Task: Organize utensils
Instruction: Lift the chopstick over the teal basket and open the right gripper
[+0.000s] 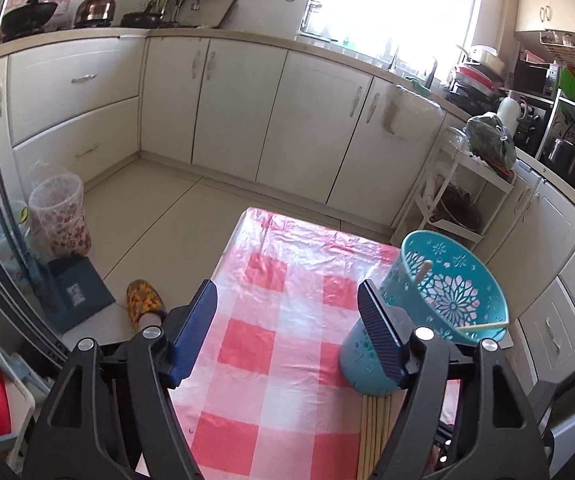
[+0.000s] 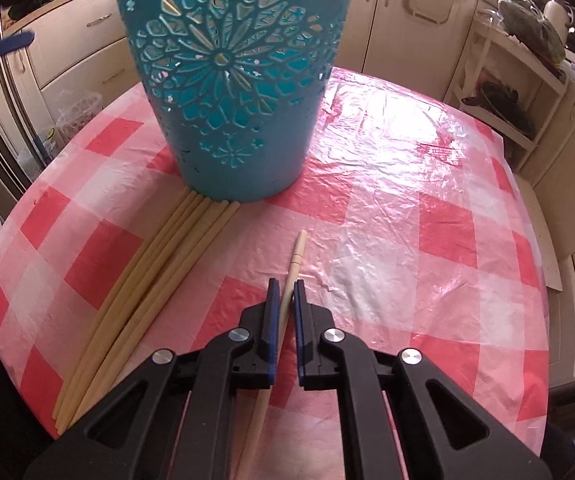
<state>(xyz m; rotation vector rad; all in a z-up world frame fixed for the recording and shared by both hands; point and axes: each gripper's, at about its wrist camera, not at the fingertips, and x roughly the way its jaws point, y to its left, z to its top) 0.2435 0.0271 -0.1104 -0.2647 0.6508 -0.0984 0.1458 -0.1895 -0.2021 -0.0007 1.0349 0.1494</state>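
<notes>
A teal perforated utensil holder (image 2: pixel 227 80) stands on the pink checked tablecloth (image 2: pixel 407 220). In the left wrist view the holder (image 1: pixel 443 304) has two chopsticks (image 1: pixel 483 325) inside it. Several pale chopsticks (image 2: pixel 155 276) lie side by side on the cloth, their tips against the holder's base; they also show in the left wrist view (image 1: pixel 375 436). My right gripper (image 2: pixel 285 286) is shut on one chopstick (image 2: pixel 297 250), just above the cloth, to the right of the bundle. My left gripper (image 1: pixel 287 292) is open and empty, above the table, its right finger beside the holder.
Cream kitchen cabinets (image 1: pixel 239 100) run around the room. A white rack (image 1: pixel 459 196) stands beyond the table's far right corner. A patterned bin (image 1: pixel 61 216), a dark box (image 1: pixel 79 292) and a slipper (image 1: pixel 143 300) are on the floor to the left.
</notes>
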